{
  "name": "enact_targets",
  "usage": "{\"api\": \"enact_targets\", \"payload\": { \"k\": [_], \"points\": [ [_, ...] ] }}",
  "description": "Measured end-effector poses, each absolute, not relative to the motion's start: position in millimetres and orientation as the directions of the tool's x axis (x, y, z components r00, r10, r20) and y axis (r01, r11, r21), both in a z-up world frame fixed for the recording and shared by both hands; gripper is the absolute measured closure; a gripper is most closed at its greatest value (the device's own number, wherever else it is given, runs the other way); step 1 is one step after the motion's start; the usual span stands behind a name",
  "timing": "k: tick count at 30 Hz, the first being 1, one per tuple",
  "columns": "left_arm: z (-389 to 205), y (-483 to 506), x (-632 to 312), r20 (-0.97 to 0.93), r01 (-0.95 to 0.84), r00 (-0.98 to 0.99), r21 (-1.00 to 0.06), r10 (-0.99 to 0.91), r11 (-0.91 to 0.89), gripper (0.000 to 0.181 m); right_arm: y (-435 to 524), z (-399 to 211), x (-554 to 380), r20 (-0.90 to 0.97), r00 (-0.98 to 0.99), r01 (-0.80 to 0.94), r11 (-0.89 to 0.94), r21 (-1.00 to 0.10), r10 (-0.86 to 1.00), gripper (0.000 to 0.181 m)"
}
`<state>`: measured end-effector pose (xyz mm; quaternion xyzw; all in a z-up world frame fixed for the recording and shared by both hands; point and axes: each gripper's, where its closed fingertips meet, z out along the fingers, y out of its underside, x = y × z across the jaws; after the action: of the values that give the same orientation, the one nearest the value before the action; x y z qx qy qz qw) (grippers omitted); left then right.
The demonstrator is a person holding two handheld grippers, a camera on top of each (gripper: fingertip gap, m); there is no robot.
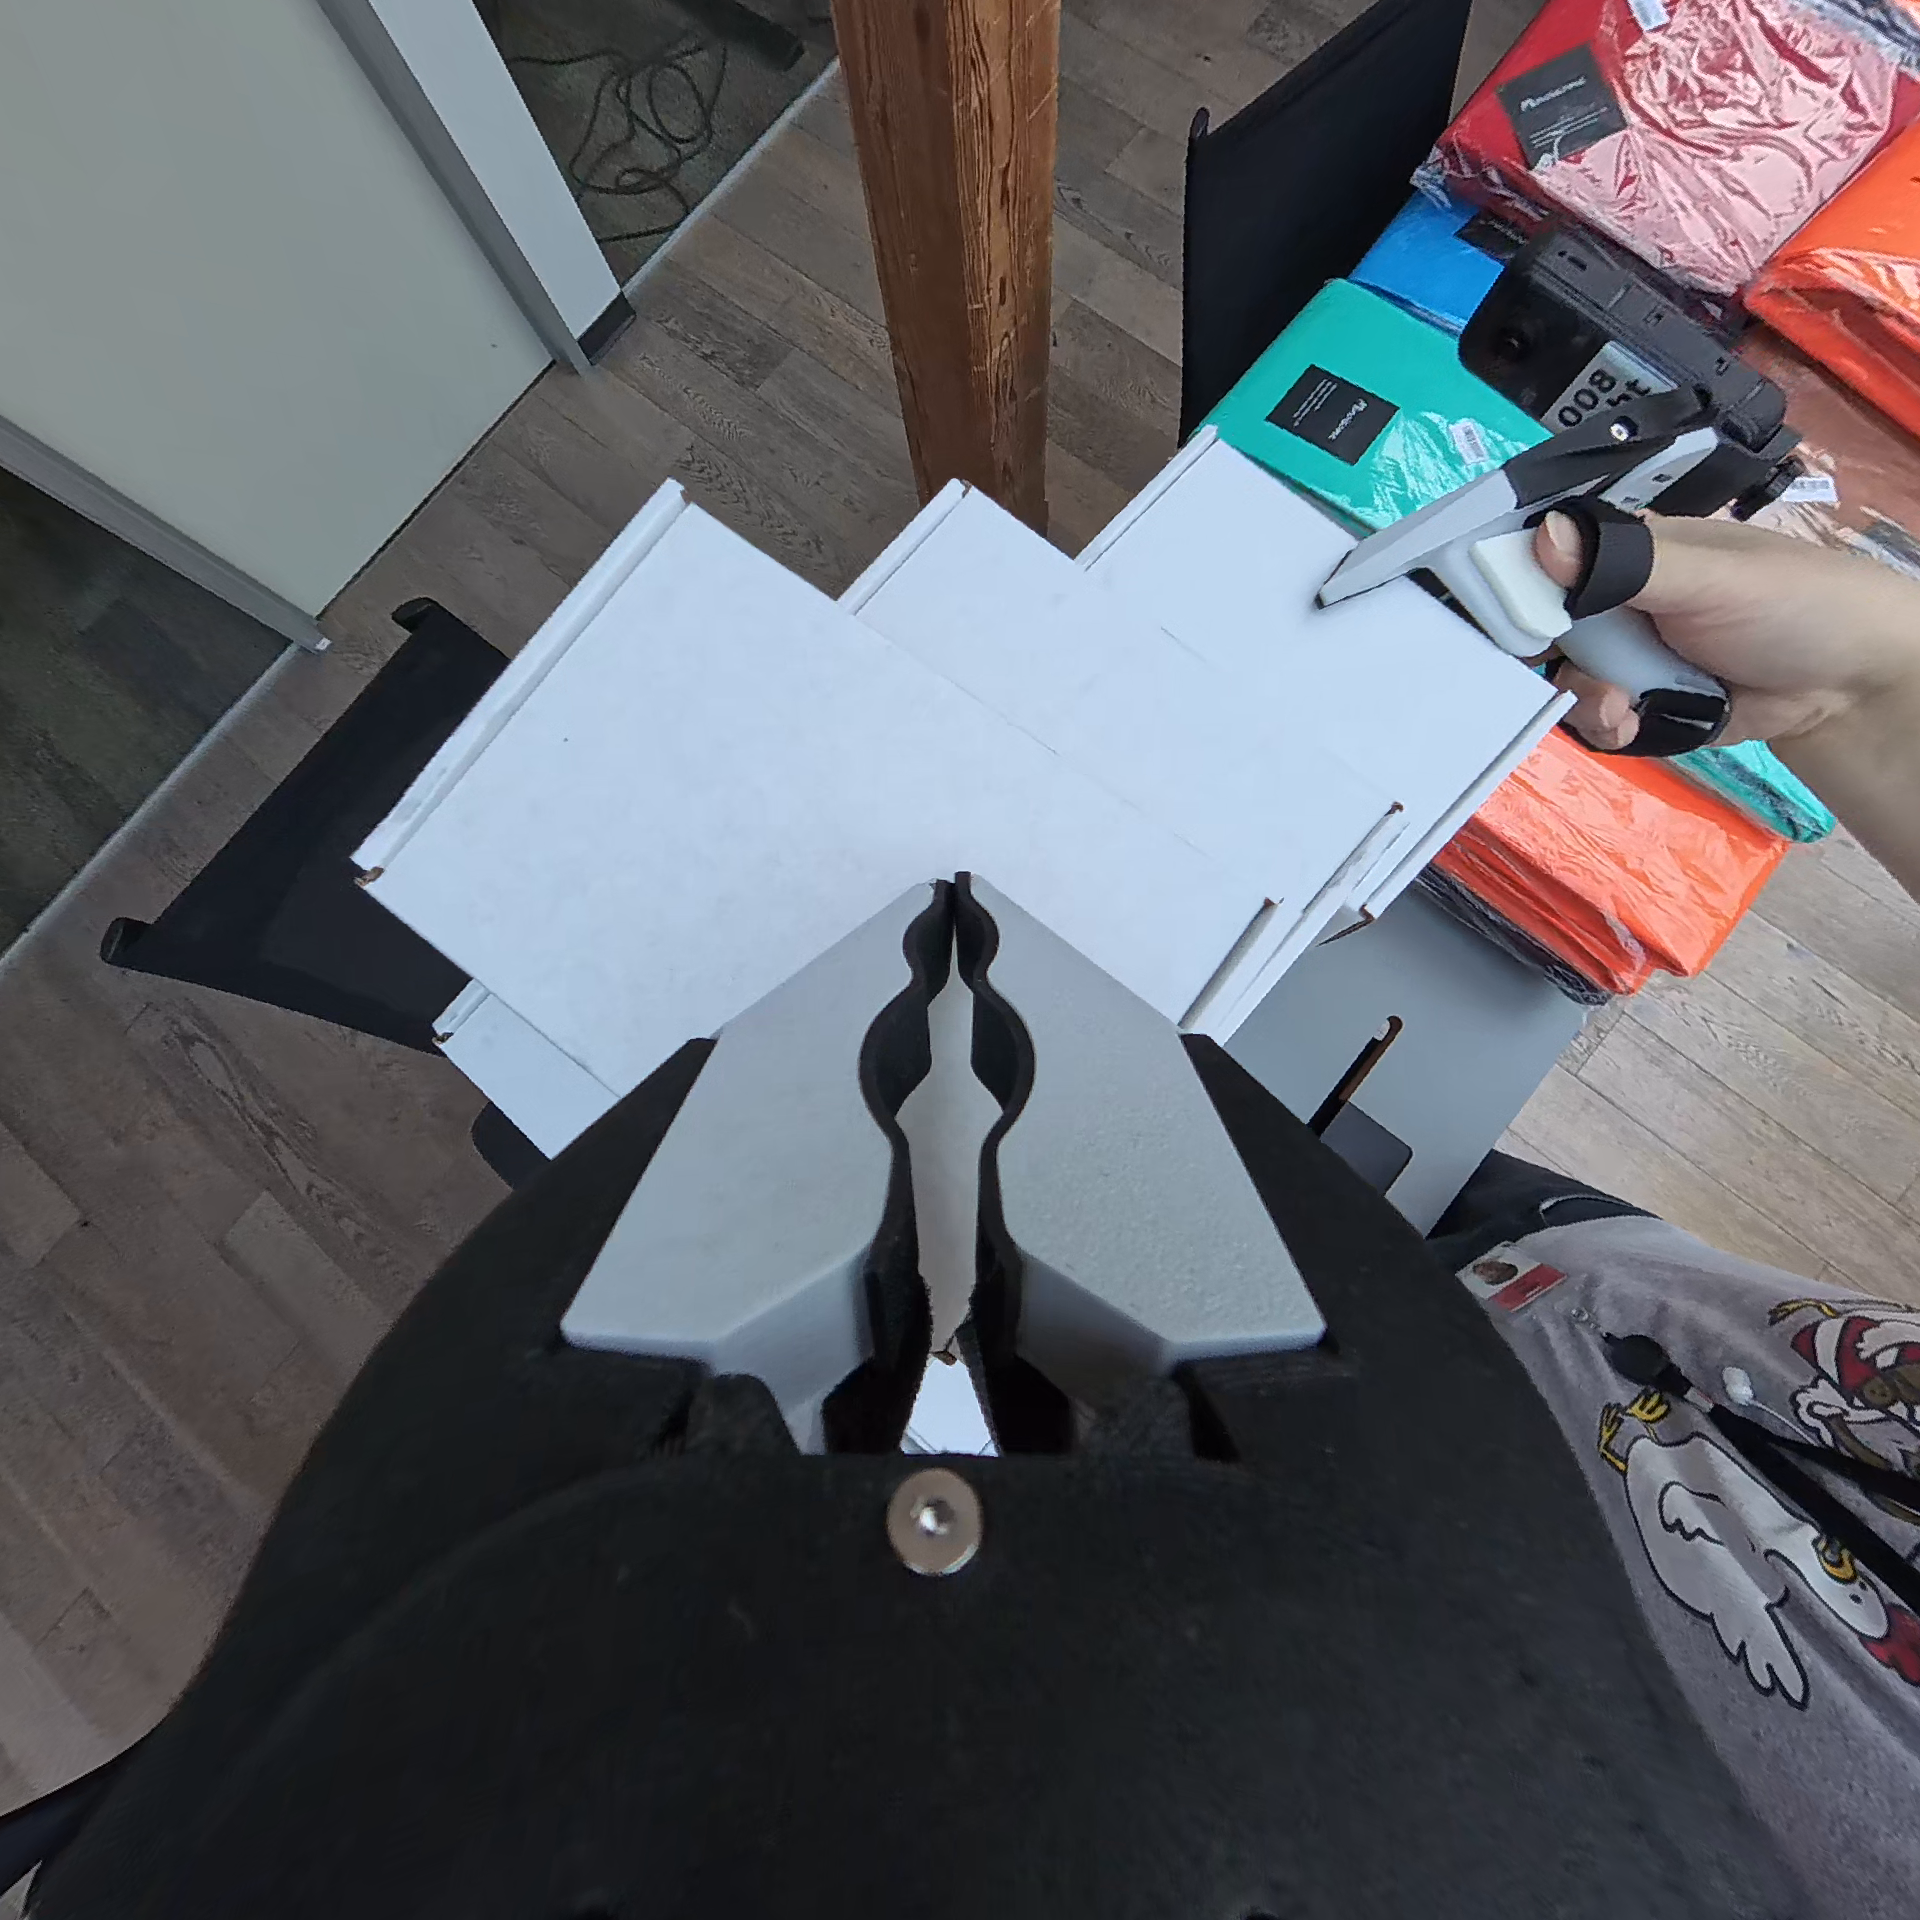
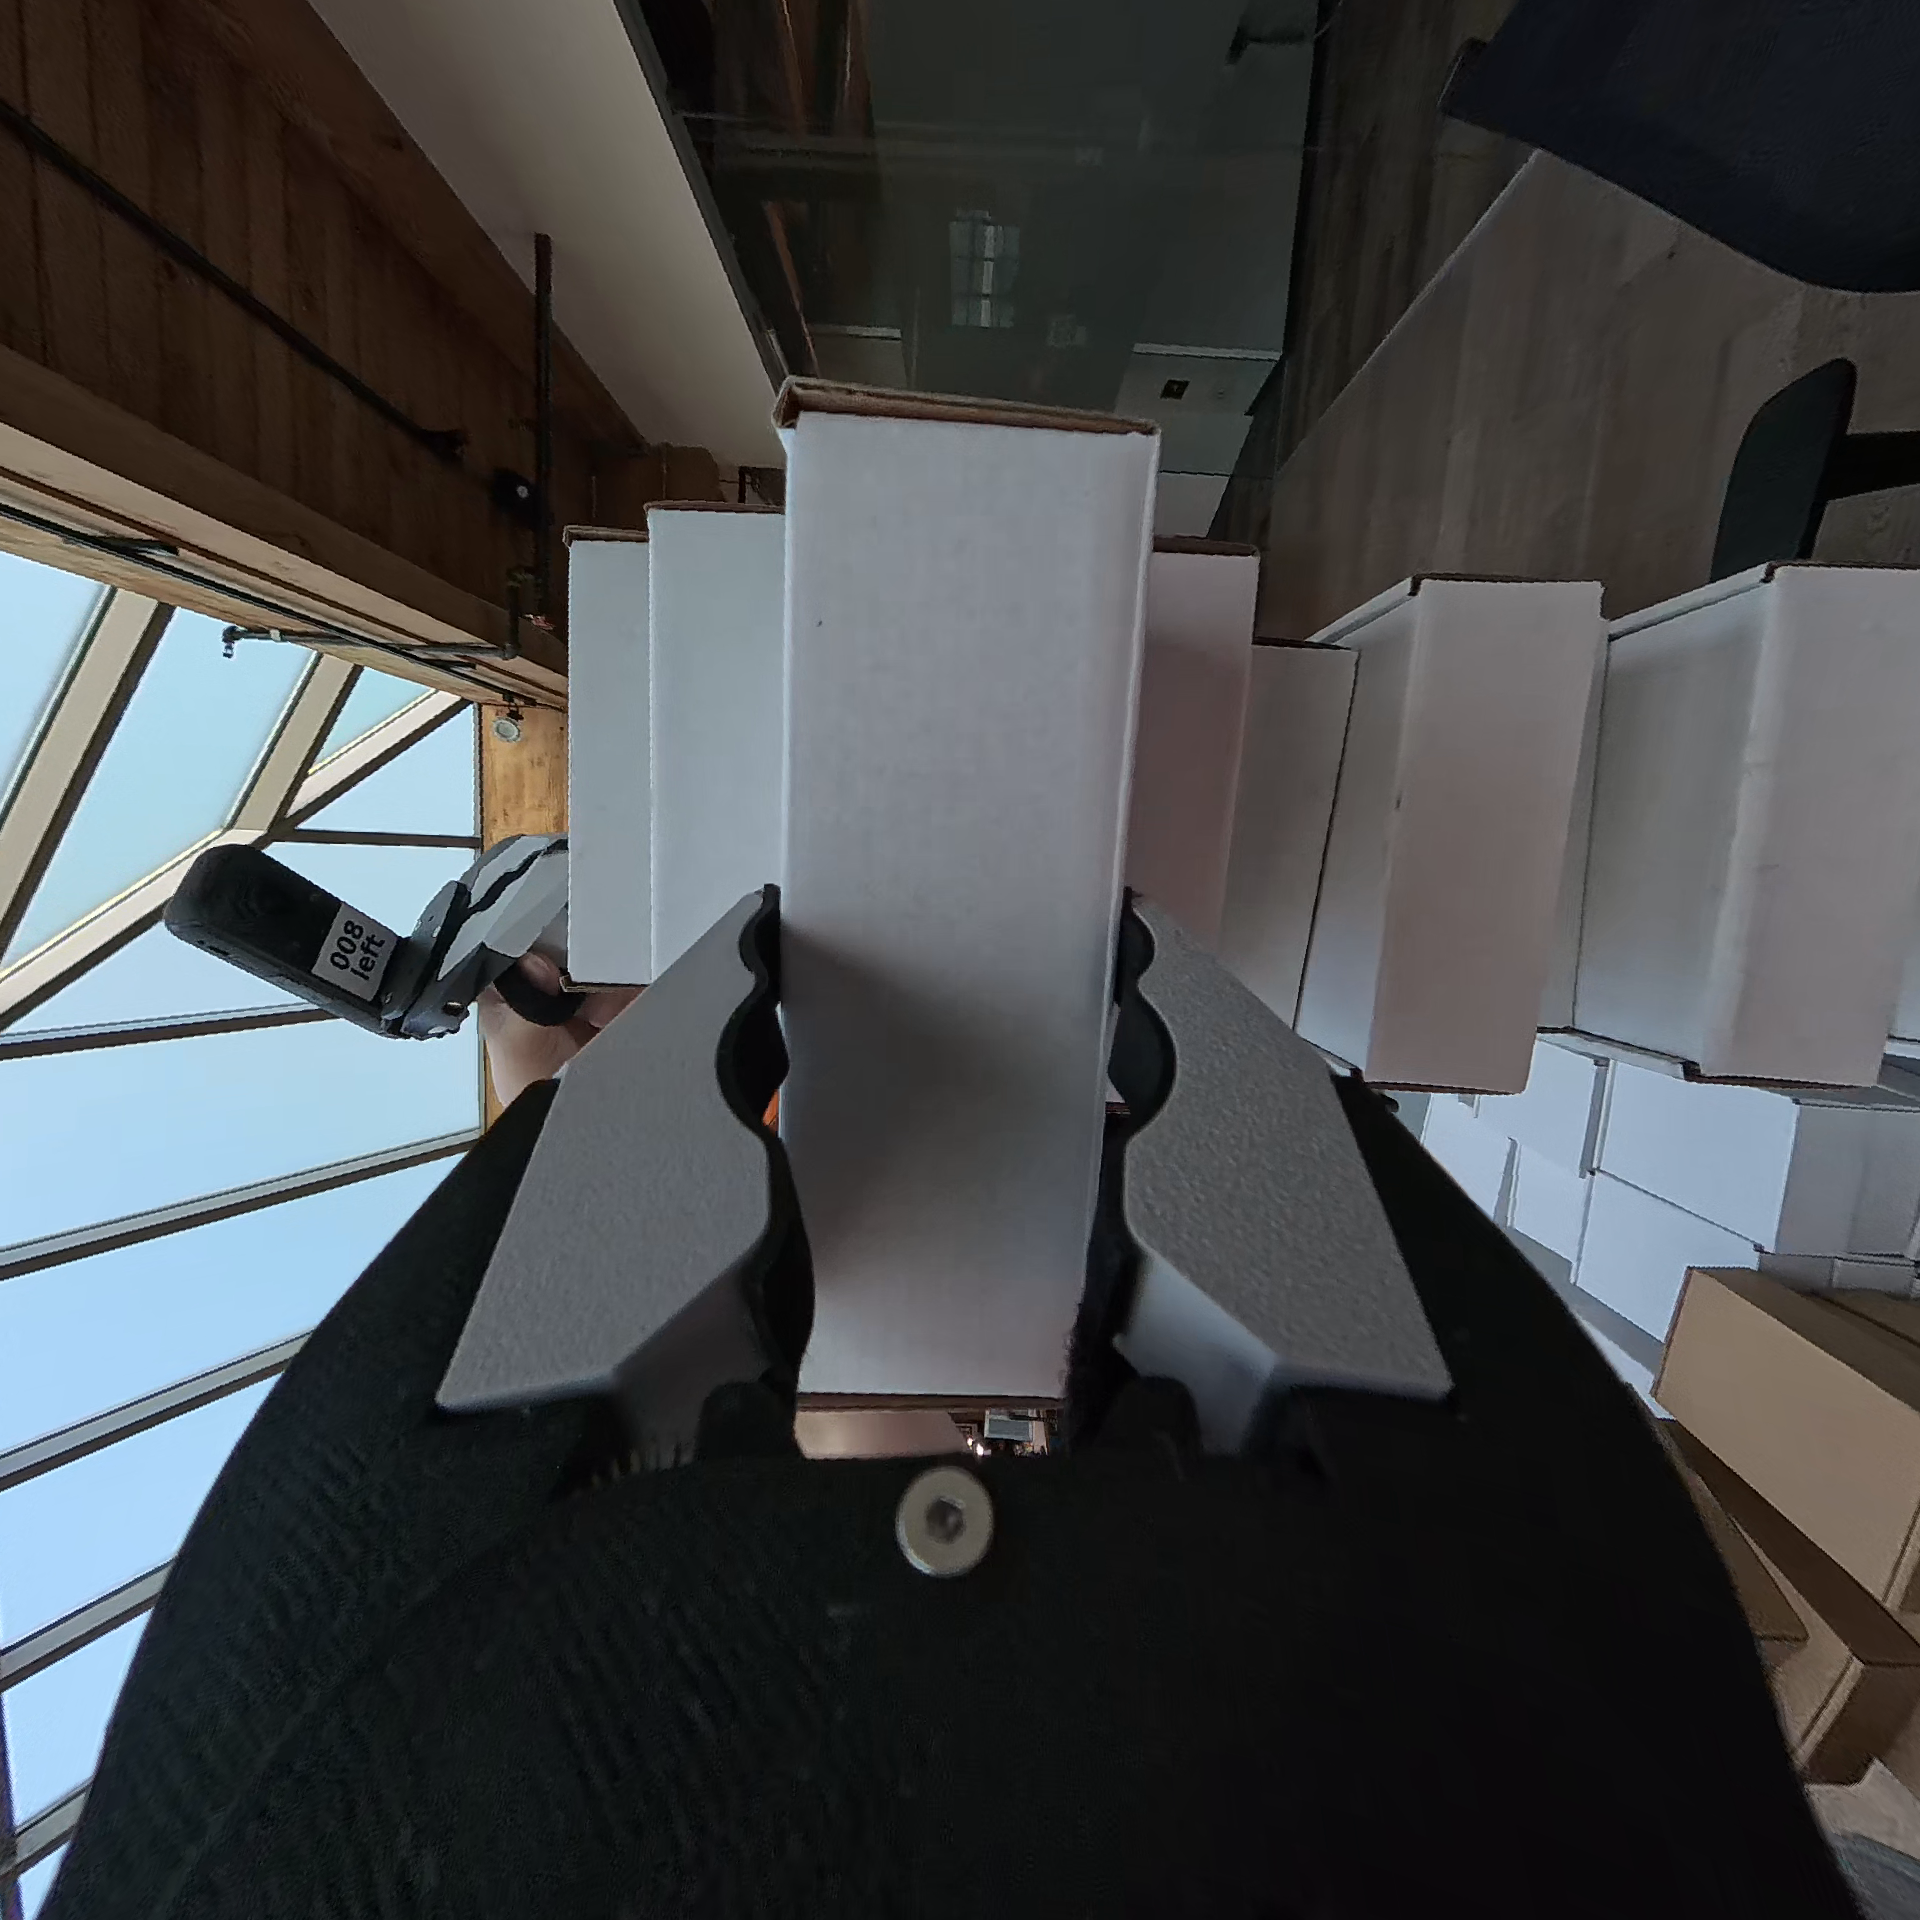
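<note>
A white cardboard box [image 1: 790, 748], opened out into several fanned panels, is held in the air between both grippers. My left gripper [image 1: 956, 885] is shut on the near edge of the box, with a white flap showing between its jaws. My right gripper [image 1: 1340, 590], held by a hand, clamps the far right panel. In the right wrist view my right gripper [image 2: 951, 909] is shut on a long white panel of the box [image 2: 956, 727], whose brown corrugated edge shows at its far end. The left gripper [image 2: 509, 914] shows partly behind the panels on the left.
A wooden post [image 1: 956, 239] stands just behind the box. Bagged garments in red [image 1: 1704, 114], orange [image 1: 1600, 873] and teal [image 1: 1382, 405] lie on a grey stand [image 1: 1434, 1039]. A black chair [image 1: 291, 883] is at the left. Stacked white boxes [image 2: 1714, 810] and brown cartons [image 2: 1818, 1403] show at the right.
</note>
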<state>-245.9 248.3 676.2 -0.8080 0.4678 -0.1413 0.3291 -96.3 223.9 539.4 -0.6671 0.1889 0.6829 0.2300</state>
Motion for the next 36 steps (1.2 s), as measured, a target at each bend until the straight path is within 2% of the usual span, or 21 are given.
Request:
{"api": "enact_targets", "payload": {
  "k": [15, 23, 33, 36],
  "points": [
    [676, 253, -249, -0.064, -0.651, 0.537, -0.665, -0.841, -0.366, 0.181, 232, 543, -98, -0.997, -0.049, -0.639, -0.769, -0.021, 0.068, 0.12],
    [677, 254, -250, -0.075, -0.652, 0.534, -0.671, -0.842, -0.354, 0.181, 234, 545, -102, -0.992, -0.119, -0.65, -0.759, 0.038, 0.052, 0.12],
    [676, 255, -244, -0.082, -0.659, 0.523, -0.671, -0.849, -0.341, 0.181, 242, 542, -112, -0.994, -0.09, -0.684, -0.729, 0.016, 0.062, 0.12],
    [676, 254, -245, -0.075, -0.66, 0.52, -0.669, -0.851, -0.343, 0.181, 241, 548, -117, -0.991, -0.064, -0.662, -0.748, -0.047, 0.119, 0.118]
  ]
}}
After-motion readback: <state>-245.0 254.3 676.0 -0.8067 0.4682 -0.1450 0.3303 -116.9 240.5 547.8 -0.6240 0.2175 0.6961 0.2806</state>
